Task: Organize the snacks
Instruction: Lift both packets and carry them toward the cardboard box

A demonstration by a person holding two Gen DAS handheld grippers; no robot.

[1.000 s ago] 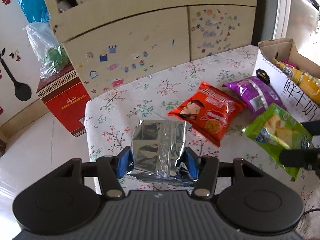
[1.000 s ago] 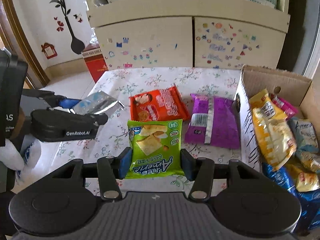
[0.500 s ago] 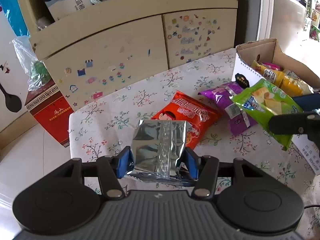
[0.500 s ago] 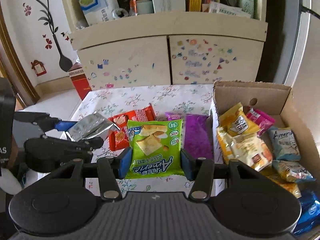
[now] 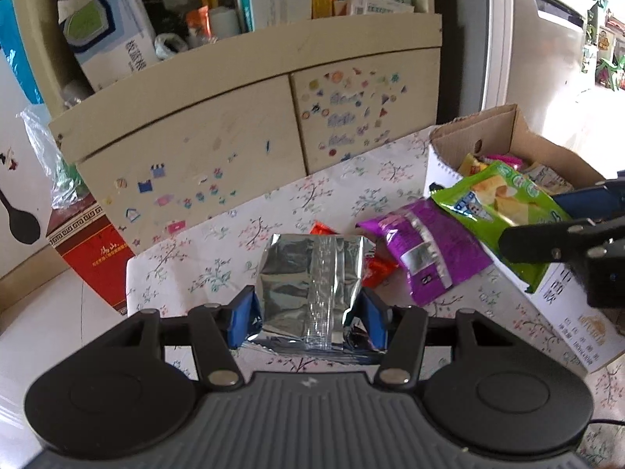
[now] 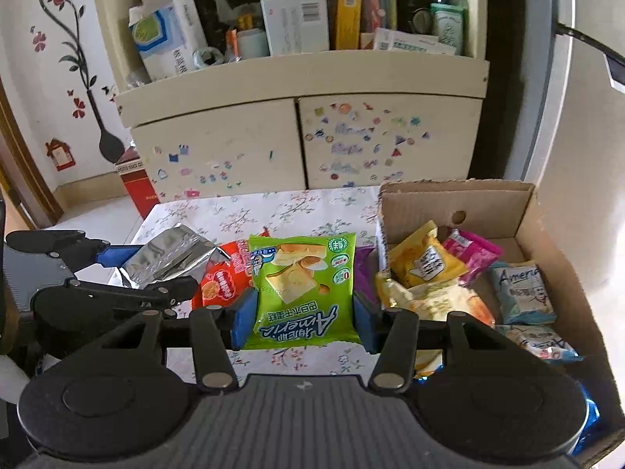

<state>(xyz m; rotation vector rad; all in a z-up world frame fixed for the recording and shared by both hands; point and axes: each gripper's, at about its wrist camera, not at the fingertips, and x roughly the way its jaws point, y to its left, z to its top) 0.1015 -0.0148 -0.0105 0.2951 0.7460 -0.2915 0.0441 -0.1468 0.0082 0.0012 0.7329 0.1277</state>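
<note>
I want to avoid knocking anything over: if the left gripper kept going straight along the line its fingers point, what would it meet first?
Probably the red snack bag, which lies on the table just beyond the silver packet held by the left gripper; the purple bag lies a little to the right. Depth is uncertain.

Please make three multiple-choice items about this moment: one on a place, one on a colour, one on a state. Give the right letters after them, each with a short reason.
1. Where does the purple pack lie?
A. in the box
B. on the table, beside the box
C. on the floor

2. What colour is the pack held by the right gripper?
A. green
B. yellow
C. blue

3. What is the state of the left gripper?
A. open, holding nothing
B. shut on the silver pack
C. shut on the red pack

Key:
1 B, the purple pack rests on the flowered cloth left of the box.
2 A, the green pack sits between its blue pads.
3 B, the silver pack is pinched between its pads.
</note>
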